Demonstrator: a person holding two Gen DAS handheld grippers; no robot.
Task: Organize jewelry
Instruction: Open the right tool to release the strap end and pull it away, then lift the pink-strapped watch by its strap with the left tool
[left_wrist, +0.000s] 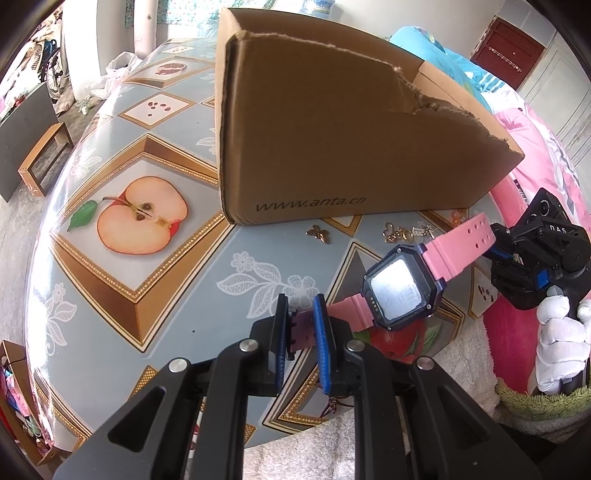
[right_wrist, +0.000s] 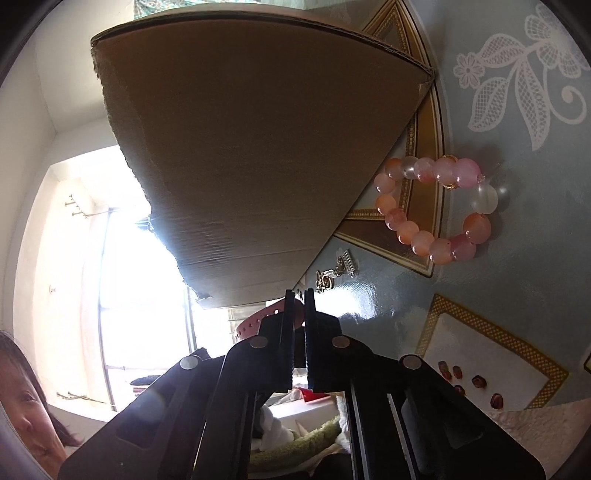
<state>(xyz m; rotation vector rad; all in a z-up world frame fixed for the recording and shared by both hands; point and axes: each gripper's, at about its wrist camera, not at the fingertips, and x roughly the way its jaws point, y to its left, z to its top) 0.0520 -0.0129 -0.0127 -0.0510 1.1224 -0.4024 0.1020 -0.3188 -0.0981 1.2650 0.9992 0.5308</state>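
Left gripper (left_wrist: 301, 325) low at the near edge of the table (left_wrist: 155, 280), closed narrowly on the purple-tinted end of one strap of the watch (left_wrist: 400, 291), blue pads (left_wrist: 320, 332) pressing on it from both sides. Watch held up off the table, slung like a bridge between the two tools, long axis running from lower left up to upper right, screen tilted toward the left camera. Far pink strap (left_wrist: 461, 243) ending in the right gripper (left_wrist: 496, 245), held by a white-gloved hand (left_wrist: 561, 339) off the table's right edge; its fingers drawn almost together, clamped on that strap end. Same grip in the right wrist view: pink strap (right_wrist: 266, 319) pinched between near-closed black fingers (right_wrist: 312, 317). Cardboard box (left_wrist: 332, 129) standing behind the watch, toward the far side, torn wall lowest on the right, so probably nearer the right hand. Small gold charms (left_wrist: 319, 233) and a bead bracelet (right_wrist: 436, 206) lying on the table by the box's base, untouched.
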